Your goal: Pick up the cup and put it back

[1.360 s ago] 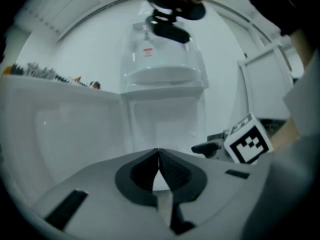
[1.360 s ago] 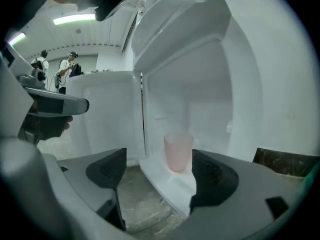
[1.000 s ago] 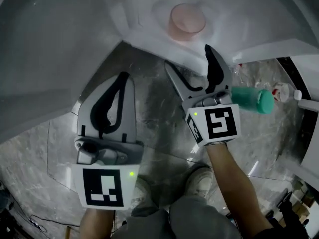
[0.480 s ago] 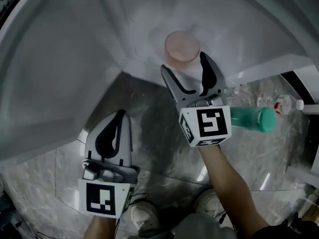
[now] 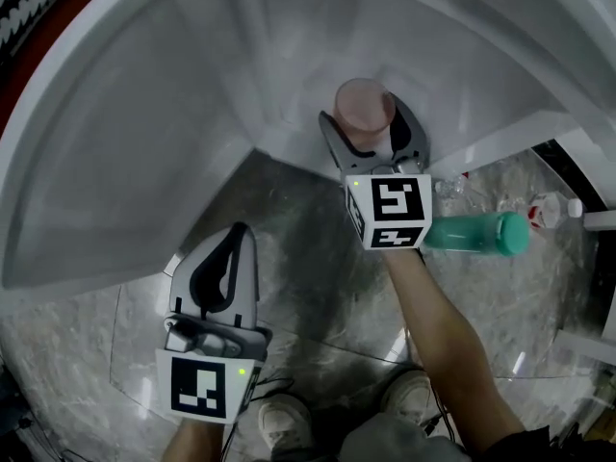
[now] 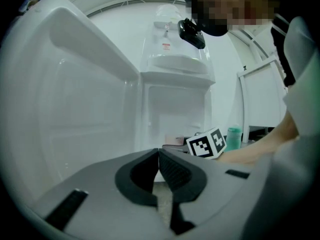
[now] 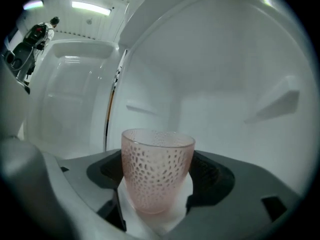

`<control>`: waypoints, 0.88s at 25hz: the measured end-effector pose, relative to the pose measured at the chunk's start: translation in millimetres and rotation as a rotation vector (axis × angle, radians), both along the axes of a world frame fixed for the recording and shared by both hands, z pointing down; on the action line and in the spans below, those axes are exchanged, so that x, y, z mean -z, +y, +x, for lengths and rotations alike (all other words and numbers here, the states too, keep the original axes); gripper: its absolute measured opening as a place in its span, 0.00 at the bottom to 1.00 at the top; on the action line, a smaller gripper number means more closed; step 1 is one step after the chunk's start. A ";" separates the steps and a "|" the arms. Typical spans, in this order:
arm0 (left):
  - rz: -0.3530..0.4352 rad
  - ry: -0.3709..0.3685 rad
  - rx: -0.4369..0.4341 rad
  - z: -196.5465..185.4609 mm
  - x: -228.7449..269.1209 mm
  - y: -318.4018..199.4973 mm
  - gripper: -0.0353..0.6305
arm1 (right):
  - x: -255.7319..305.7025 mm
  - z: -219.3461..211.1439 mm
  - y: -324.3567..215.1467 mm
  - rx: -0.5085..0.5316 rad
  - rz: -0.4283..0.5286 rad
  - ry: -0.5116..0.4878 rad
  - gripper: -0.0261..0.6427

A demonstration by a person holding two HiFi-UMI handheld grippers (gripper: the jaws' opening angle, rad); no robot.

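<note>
A pink dimpled cup point(image 5: 364, 102) point(image 7: 157, 169) stands upright on the white fridge shelf point(image 5: 289, 85). My right gripper point(image 5: 367, 119) point(image 7: 157, 186) is open, and the cup sits between its two jaws, one pad on each side. Whether the pads touch the cup's wall I cannot tell. The cup's base rests on the shelf. My left gripper point(image 5: 234, 231) point(image 6: 159, 153) hangs low at the left over the marble floor, shut and holding nothing. In the left gripper view the right gripper's marker cube point(image 6: 206, 143) shows ahead.
A green bottle point(image 5: 476, 232) point(image 6: 233, 135) lies on its side just right of my right wrist. The open fridge door point(image 5: 106, 162) curves round the left side. White fridge walls point(image 7: 225, 84) close in behind the cup. Small items point(image 5: 539, 208) lie at far right.
My right gripper has moved forward into the fridge until its open jaws stand on both sides of the cup. The left gripper has stayed low and shut.
</note>
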State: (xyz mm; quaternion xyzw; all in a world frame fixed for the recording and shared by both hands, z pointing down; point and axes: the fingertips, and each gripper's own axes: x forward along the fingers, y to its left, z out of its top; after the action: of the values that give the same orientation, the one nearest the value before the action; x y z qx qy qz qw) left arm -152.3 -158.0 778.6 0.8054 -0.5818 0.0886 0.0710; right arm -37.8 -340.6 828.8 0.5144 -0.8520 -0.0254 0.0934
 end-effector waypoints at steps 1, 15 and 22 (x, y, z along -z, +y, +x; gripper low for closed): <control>0.006 -0.003 0.002 -1.8 0.8 1.0 0.07 | -0.8 -0.2 0.5 -0.002 -0.006 -0.006 0.62; -0.012 0.000 -0.006 14.9 -0.5 -1.6 0.07 | 72.0 17.2 102.5 0.149 0.003 -0.156 0.62; -0.009 0.031 0.002 31.2 3.5 3.0 0.07 | 65.5 12.8 161.3 0.187 -0.070 -0.085 0.62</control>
State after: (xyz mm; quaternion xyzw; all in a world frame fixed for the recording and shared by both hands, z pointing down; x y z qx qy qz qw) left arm -121.2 -155.0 775.1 0.8059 -0.5809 0.0787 0.0837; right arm -25.1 -179.3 763.4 0.4295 -0.9000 0.0177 0.0726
